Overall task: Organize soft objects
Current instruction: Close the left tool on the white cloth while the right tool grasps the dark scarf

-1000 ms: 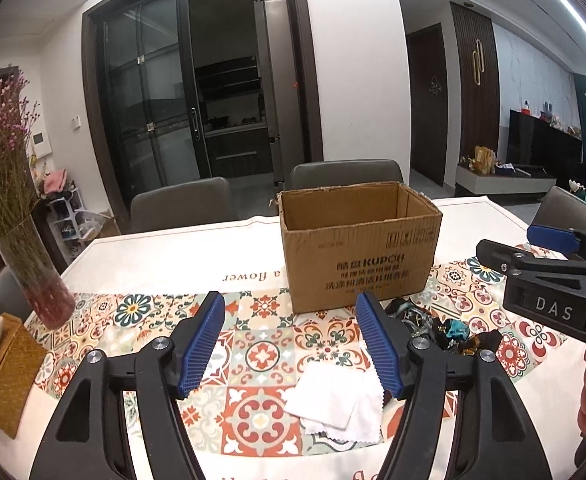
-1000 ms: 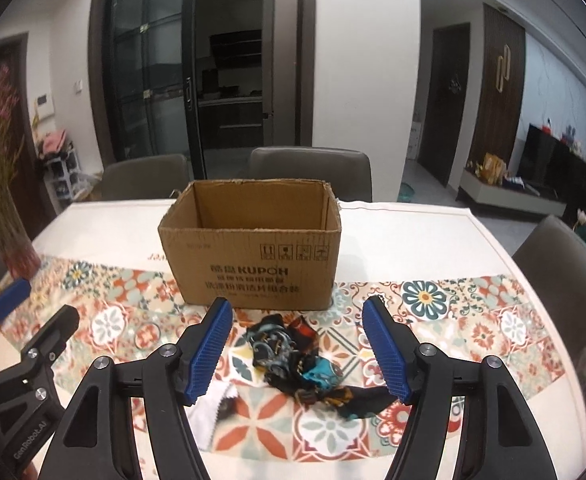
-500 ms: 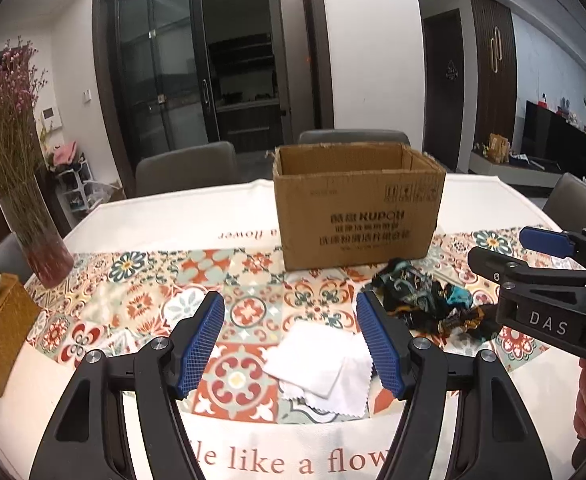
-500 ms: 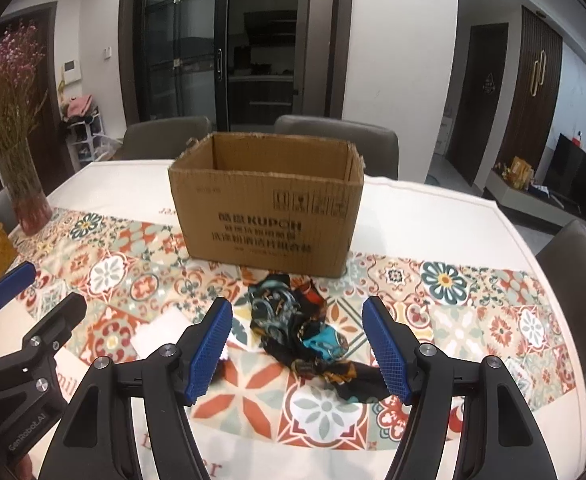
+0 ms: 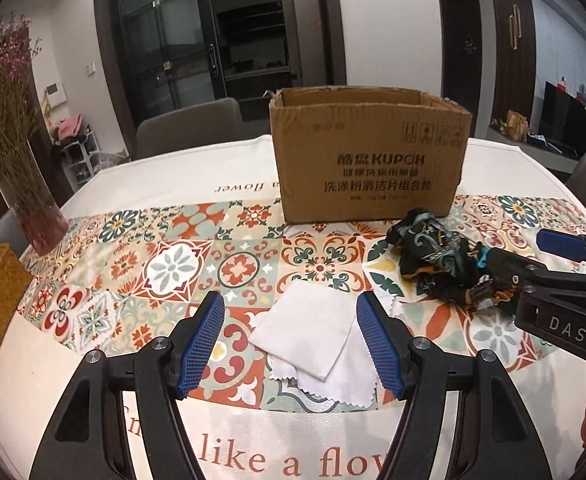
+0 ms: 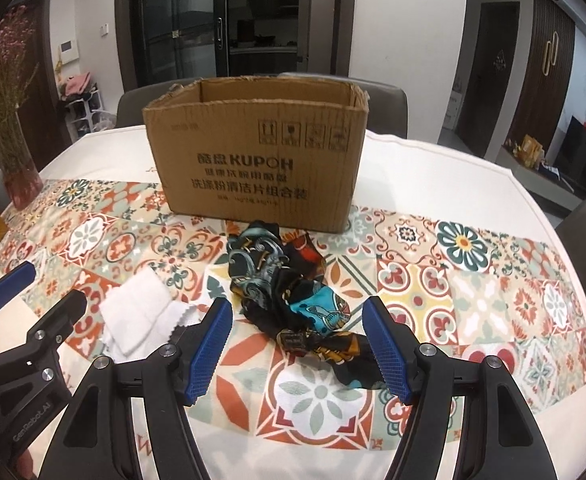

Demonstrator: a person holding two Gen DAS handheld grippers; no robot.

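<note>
While both are held wide open and empty, the left hand-held gripper [image 5: 291,338] is aimed at the folded white cloth [image 5: 313,334] and the right hand-held gripper [image 6: 298,346] at the crumpled dark scarf [image 6: 293,296] (long axis running from the cardboard box [image 6: 253,160] toward the counter's [image 6: 433,168] near edge), with open counter flanking both.

Right hand-held gripper [image 6: 297,344] with blue pads spread wide, framing a crumpled patterned scarf [image 6: 293,296] on the tiled worktop [image 6: 473,288]; open cardboard box [image 6: 257,160] just behind the scarf; folded white cloth [image 6: 141,312] to its left — beside the left hand-held gripper [image 6: 33,292].
</note>
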